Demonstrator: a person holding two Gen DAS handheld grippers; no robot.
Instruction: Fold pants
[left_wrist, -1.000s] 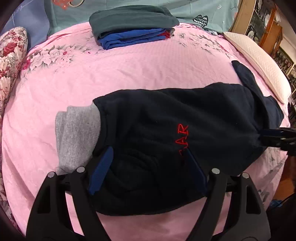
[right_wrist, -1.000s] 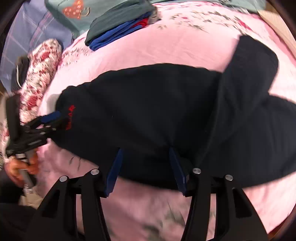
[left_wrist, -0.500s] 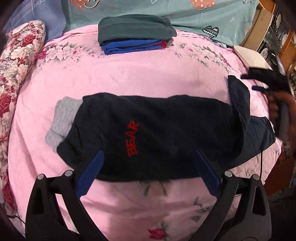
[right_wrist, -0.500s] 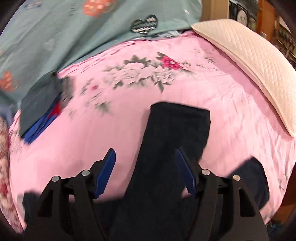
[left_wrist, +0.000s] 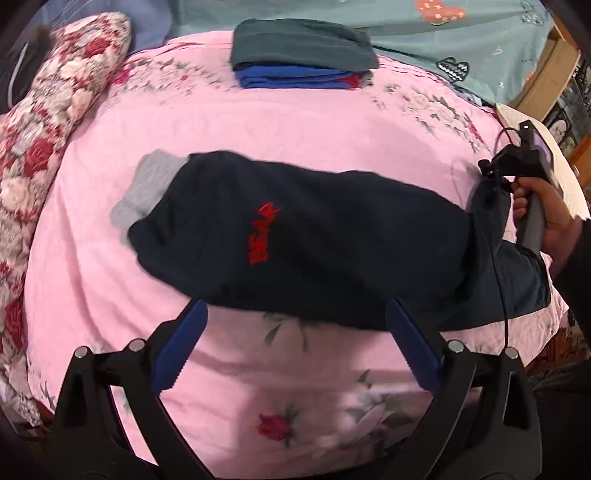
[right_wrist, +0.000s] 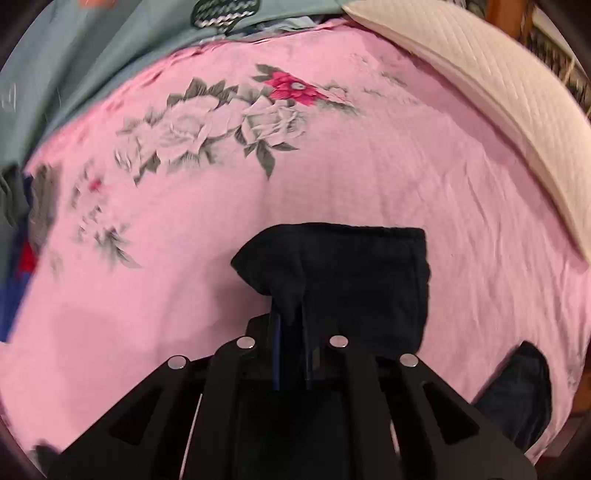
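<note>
Dark navy pants (left_wrist: 332, 243) with red lettering and a grey waistband (left_wrist: 147, 188) lie across the pink bedspread (left_wrist: 258, 118). My left gripper (left_wrist: 291, 325) is open and empty, just in front of the pants' near edge. My right gripper (right_wrist: 291, 314) is shut on the pants' leg end (right_wrist: 354, 280), pinching the fabric between its fingers; it also shows in the left wrist view (left_wrist: 498, 173) at the pants' far right end, held by a hand. Another dark leg piece (right_wrist: 517, 391) lies at lower right.
A stack of folded clothes (left_wrist: 299, 62), teal over blue, sits at the back of the bed. A floral pillow (left_wrist: 48, 122) lies at left. A cream quilted pillow (right_wrist: 480, 92) lies at right. A teal sheet (right_wrist: 74, 48) runs behind.
My right gripper closed on the pants' leg end. My left gripper pulled back off the pants and now hovers open before their near edge.
</note>
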